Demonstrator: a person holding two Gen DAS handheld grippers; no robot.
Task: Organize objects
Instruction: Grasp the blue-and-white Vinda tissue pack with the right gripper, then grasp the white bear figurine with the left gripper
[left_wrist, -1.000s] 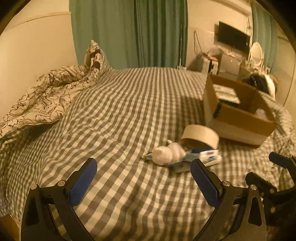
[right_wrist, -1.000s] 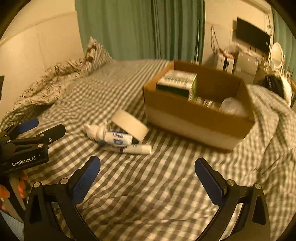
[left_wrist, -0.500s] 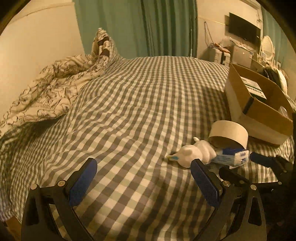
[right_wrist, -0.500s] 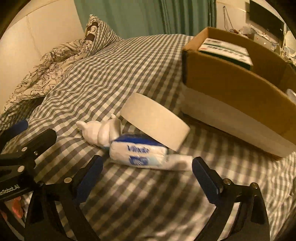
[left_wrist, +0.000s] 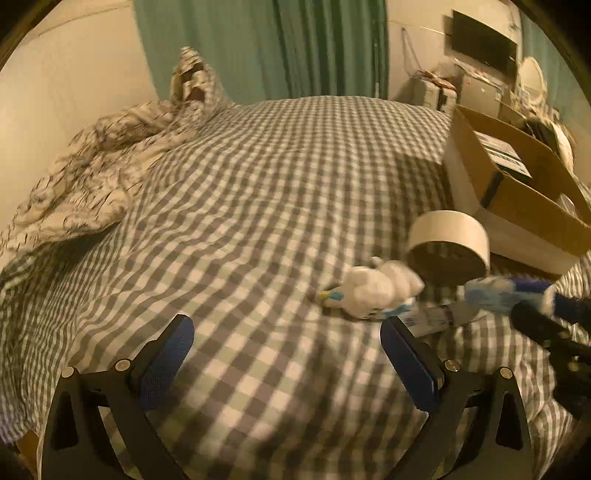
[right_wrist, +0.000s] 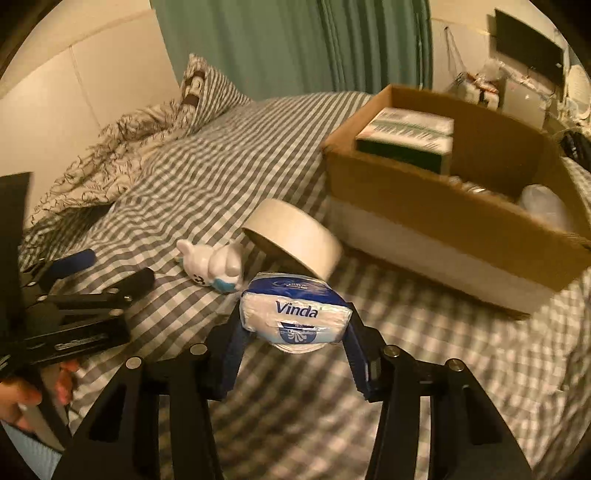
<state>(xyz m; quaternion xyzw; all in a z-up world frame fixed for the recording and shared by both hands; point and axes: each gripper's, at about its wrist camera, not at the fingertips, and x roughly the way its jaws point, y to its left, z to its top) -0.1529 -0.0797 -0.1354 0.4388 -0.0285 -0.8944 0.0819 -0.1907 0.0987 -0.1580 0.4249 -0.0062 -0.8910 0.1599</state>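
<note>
- On the bed (right_wrist: 207, 173), near its right side, our right hand-held gripper (right_wrist: 293, 343) has its jaws closing on the tissue pack (right_wrist: 293, 314); both blue pads already meet the pack's short ends.
- Our left hand-held gripper (left_wrist: 286, 354) stands wide open with nothing in it, hanging over bare checked sheet.
- Risk: the pack is soft film over tissue. We judge that a grip on the ends alone may let it bow, sag or squirt out once lifted.
- Risk: the tape roll (right_wrist: 295, 238) leans tilted just behind the pack, seemingly touching its top edge. Lifting could tip or roll it toward the white figurine (right_wrist: 214, 264).
- Risk: a white tube (left_wrist: 432, 316) lies beside or partly beneath the pack; we cannot tell which. It may drag along.
- The pack: blue and white, "Vinda" printed across its face, plump, corners rounded.
- Cardboard box (right_wrist: 436, 206), the likely destination, sits open beyond, already holding a green carton (right_wrist: 406, 138).
</note>
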